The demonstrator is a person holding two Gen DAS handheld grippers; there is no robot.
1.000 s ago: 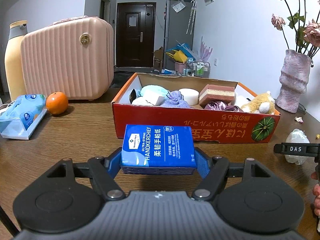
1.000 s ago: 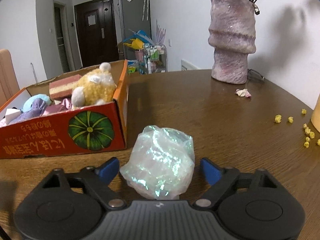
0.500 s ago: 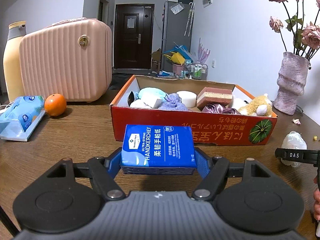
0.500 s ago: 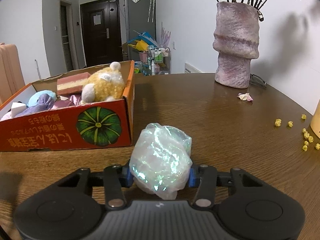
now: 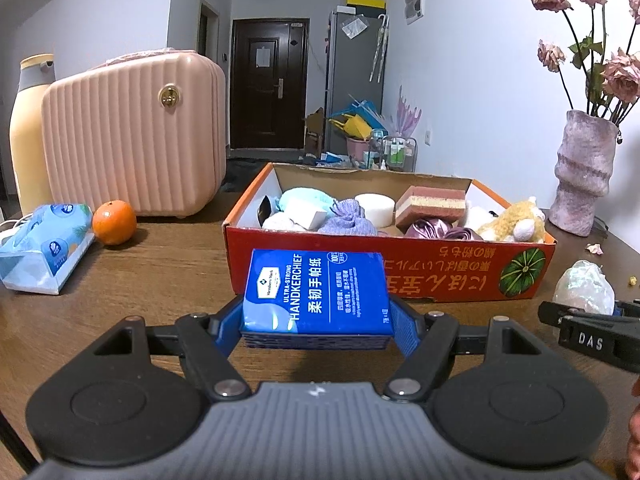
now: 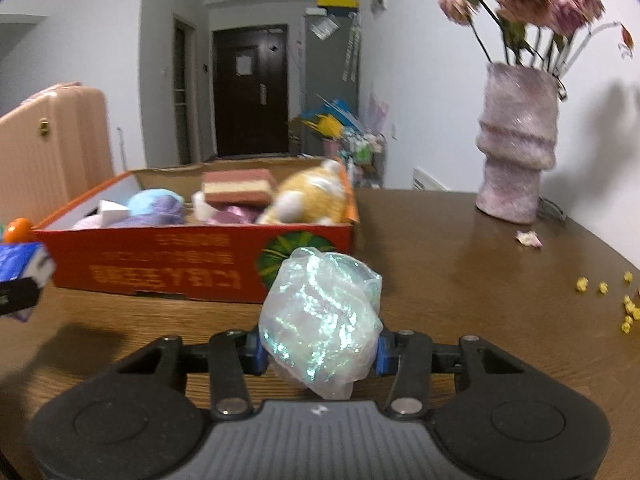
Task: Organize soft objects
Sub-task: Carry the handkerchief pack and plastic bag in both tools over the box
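Two soft things are being held, one in each gripper. The left gripper [image 5: 316, 326] squeezes a blue pack of paper handkerchiefs with white writing [image 5: 316, 292] between its blue finger pads [image 5: 404, 330], and the pack is lifted off the brown wooden table [image 5: 168, 276], just in front of the long red cardboard box with a green pumpkin picture [image 5: 440, 272]. The right gripper [image 6: 320, 350] pinches a shiny, see-through crinkly ball that glows green and pink [image 6: 320, 316], and this ball is also close to the front of the red box, near the pumpkin corner. From the left camera the same shiny ball shows at the right side, with the black tip of the right gripper below it. Inside the box lie other soft things: a fluffy yellow toy animal [image 5: 512, 226], a pink and cream sponge block [image 5: 430, 206], a round white puff [image 5: 374, 208], a purple knit bundle [image 5: 350, 218], a light blue soft lump [image 5: 306, 202] and a shiny purple cloth [image 5: 432, 229]. Left of the box sit a round orange fruit [image 5: 114, 222] and a light blue pack of tissues [image 5: 46, 254]. Behind them stand a pink ribbed little suitcase [image 5: 132, 140] and a tall cream bottle with a grey top [image 5: 28, 132]. On the right side of the table stands a bumpy pink vase [image 6: 516, 144] with dried pink roses [image 6: 532, 0], and small yellow crumbs [image 6: 604, 294] lie on the table's right edge.
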